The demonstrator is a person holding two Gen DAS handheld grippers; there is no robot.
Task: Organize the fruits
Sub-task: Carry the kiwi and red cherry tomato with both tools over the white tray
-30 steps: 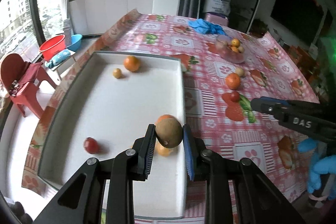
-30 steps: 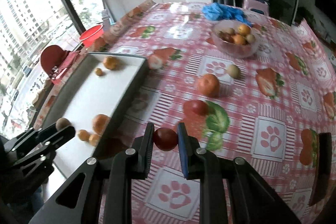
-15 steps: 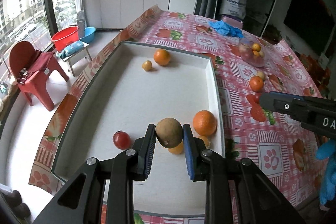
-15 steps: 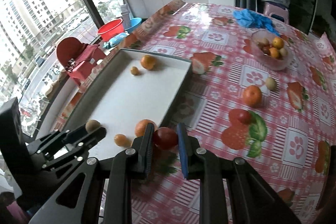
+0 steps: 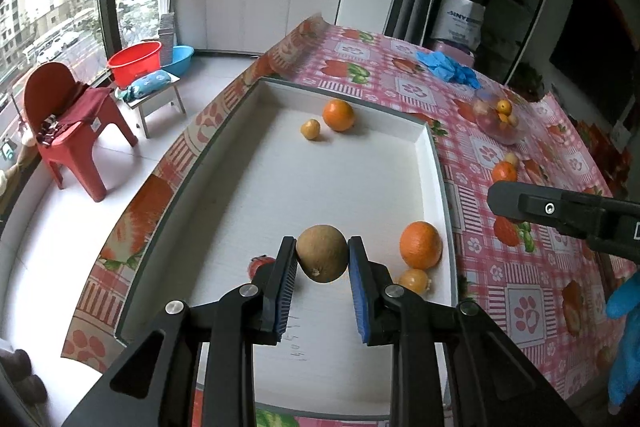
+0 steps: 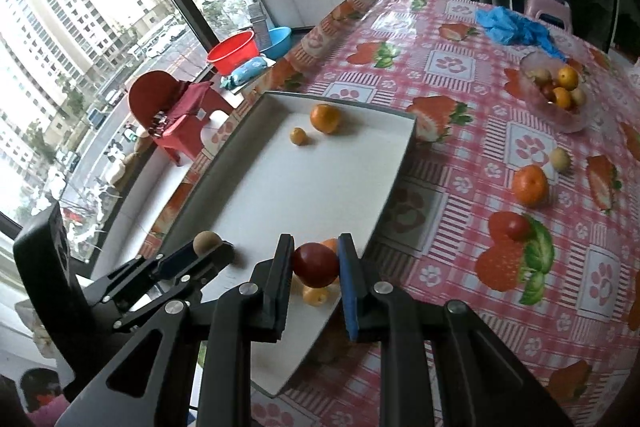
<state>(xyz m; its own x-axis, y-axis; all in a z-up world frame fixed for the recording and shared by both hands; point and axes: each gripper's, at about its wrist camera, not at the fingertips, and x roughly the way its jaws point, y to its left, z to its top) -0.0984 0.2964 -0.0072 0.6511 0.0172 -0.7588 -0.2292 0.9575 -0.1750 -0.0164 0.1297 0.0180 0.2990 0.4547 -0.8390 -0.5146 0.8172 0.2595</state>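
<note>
Left tongs [image 5: 322,259]: clamped on brown fruit [image 5: 322,253], hanging over near end of white tray [image 5: 436,163]. Right tongs [image 6: 314,263]: clamped on red fruit [image 6: 315,264], above tray's near right corner. Tray floor bare toward 12 o'clock; large orange [image 5: 421,245] at 3 o'clock.

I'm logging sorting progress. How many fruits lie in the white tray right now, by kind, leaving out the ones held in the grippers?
Large oranges: 2, one far, one near
Small yellow-orange fruits: 2, one far, one near
Red tomato: 1
Total: 5
</note>
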